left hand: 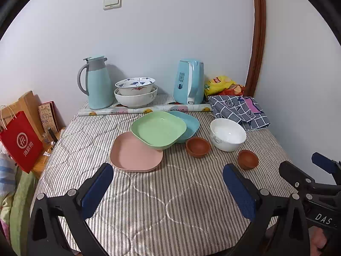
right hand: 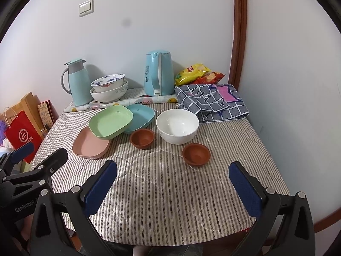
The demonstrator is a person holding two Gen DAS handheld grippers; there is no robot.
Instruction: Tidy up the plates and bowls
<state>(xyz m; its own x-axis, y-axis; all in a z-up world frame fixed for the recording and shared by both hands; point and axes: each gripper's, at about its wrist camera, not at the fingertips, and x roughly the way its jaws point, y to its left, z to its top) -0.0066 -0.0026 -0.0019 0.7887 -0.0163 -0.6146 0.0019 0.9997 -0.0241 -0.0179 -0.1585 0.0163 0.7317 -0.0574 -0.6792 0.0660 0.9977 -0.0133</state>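
Both tools hover over the near part of the striped table cover, side by side. The left gripper has its jaws spread wide with nothing between them; the right gripper is likewise spread and empty.

Task items sit mid-table. The green plate lies tilted, resting on the pink plate in front and overlapping the blue plate behind. Just right of the stack stands a small brown bowl, then the white bowl. A second brown bowl stands apart, nearer the right gripper.

Surroundings: a thermos jug, two nested patterned bowls, a blue kettle and a rolled sheet line the far edge against the wall. A folded checked cloth and snack bags fill the far right corner, the cloth close behind the white bowl. A red bag stands off the left edge.

The near half of the cover is open. The right edge runs close to the wall.
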